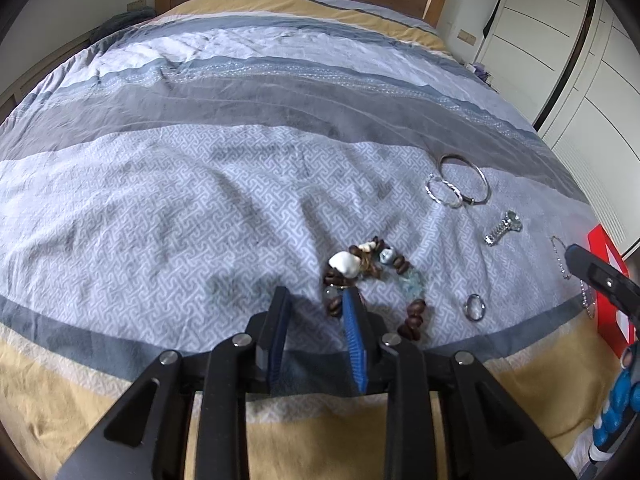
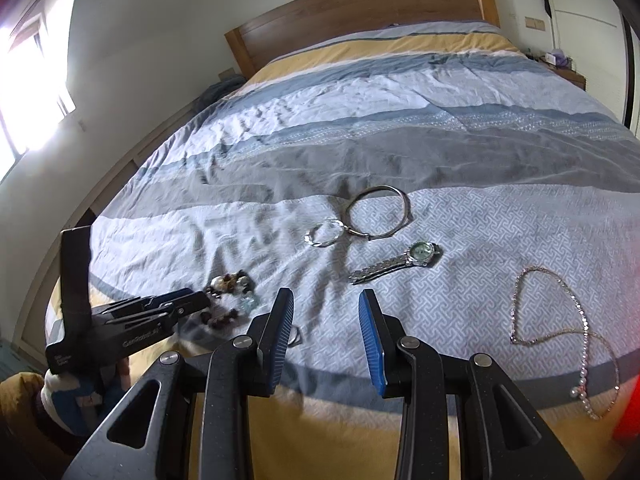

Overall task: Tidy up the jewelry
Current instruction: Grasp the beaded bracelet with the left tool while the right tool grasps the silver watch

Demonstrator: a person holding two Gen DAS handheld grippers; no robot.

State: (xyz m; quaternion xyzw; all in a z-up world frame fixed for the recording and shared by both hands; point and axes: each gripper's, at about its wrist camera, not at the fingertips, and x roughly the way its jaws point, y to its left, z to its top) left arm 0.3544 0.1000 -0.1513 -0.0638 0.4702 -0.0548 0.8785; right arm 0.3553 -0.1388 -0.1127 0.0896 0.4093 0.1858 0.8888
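Jewelry lies on the striped bedspread (image 1: 200,184). A brown bead and shell bracelet (image 1: 372,276) sits just ahead of my left gripper (image 1: 316,300), which is open with its right finger touching the beads; the bracelet also shows in the right wrist view (image 2: 230,292). A small silver ring (image 1: 475,306), a silver watch (image 2: 396,263), a large bangle (image 2: 378,212), a twisted bangle (image 2: 325,233) and a thin chain necklace (image 2: 560,328) lie further right. My right gripper (image 2: 326,304) is open and empty, hovering short of the watch.
A red box (image 1: 610,296) stands at the bed's right edge. A wooden headboard (image 2: 360,4) is at the far end. White wardrobes (image 1: 560,40) line the right wall. A bright window (image 2: 28,80) is on the left.
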